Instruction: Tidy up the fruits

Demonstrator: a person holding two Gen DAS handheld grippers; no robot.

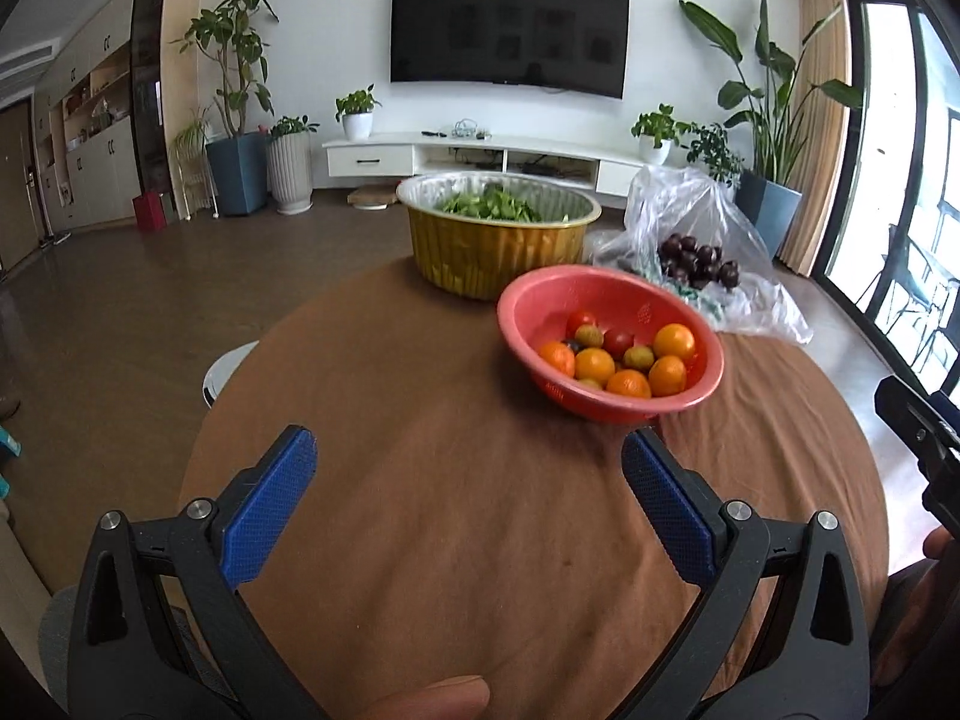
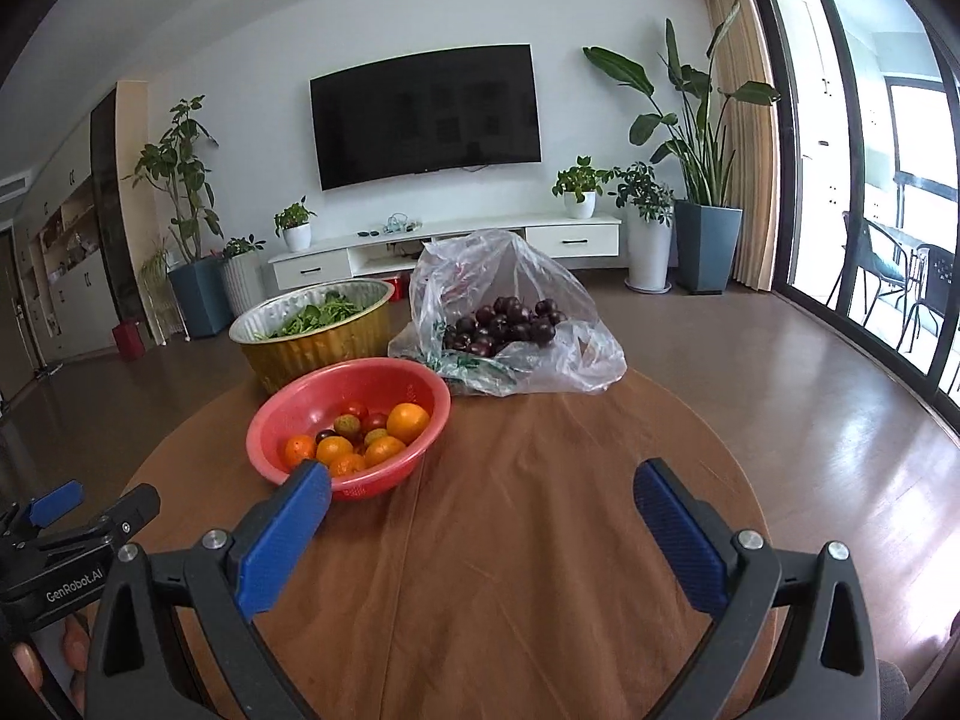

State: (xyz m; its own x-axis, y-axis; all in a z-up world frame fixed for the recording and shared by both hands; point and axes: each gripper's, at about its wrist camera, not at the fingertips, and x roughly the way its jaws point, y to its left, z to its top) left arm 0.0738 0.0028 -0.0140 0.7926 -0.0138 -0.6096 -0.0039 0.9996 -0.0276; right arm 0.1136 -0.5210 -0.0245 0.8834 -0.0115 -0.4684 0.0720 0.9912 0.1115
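Note:
A pink colander bowl (image 1: 540, 306) (image 2: 312, 396) holds oranges (image 1: 674, 341) (image 2: 408, 421), small red tomatoes (image 1: 581, 320) and a few greenish fruits. Behind it to the right, a clear plastic bag (image 1: 708, 204) (image 2: 528, 276) lies open with dark plums (image 1: 696, 261) (image 2: 504, 324) inside. My left gripper (image 1: 471, 450) hovers open above the brown cloth, short of the bowl, holding nothing. My right gripper (image 2: 483, 483) is open too and empty, with the bowl just past its left finger (image 2: 282, 534). The left gripper's body shows at the right wrist view's left edge.
A gold foil basin (image 1: 498, 240) (image 2: 312, 342) with leafy greens stands at the back of the round brown-clothed table (image 1: 450, 540) (image 2: 540, 540). Beyond are wooden floor, a TV unit, potted plants and glass doors on the right. A fingertip (image 1: 432, 699) shows at the bottom edge.

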